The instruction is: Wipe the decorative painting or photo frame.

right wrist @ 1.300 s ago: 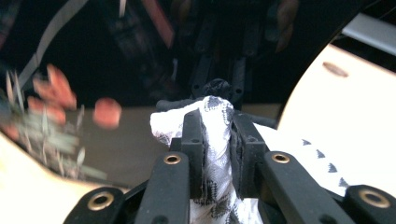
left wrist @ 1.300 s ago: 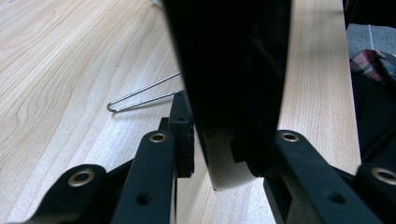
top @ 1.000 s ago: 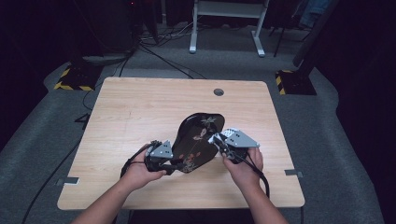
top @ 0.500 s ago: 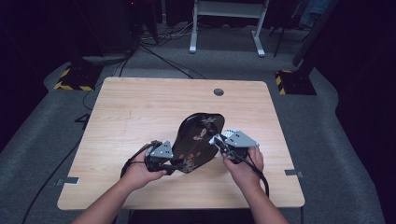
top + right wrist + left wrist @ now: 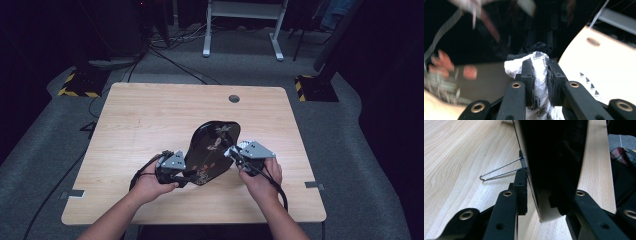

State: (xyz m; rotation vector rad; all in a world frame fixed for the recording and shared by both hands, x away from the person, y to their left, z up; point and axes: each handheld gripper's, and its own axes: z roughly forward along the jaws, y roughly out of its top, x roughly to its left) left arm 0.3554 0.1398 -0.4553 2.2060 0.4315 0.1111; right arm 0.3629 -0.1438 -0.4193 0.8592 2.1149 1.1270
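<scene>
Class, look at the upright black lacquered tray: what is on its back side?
Behind the tray, a thin wire loop juts out over the table, beside the left gripper clamping its edge. The rest of the back is hidden.

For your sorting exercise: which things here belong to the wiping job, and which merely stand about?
In the job:
black lacquered tray
white patterned cloth
left tongs
right tongs

Standing about:
white table frame
floor cables
</scene>
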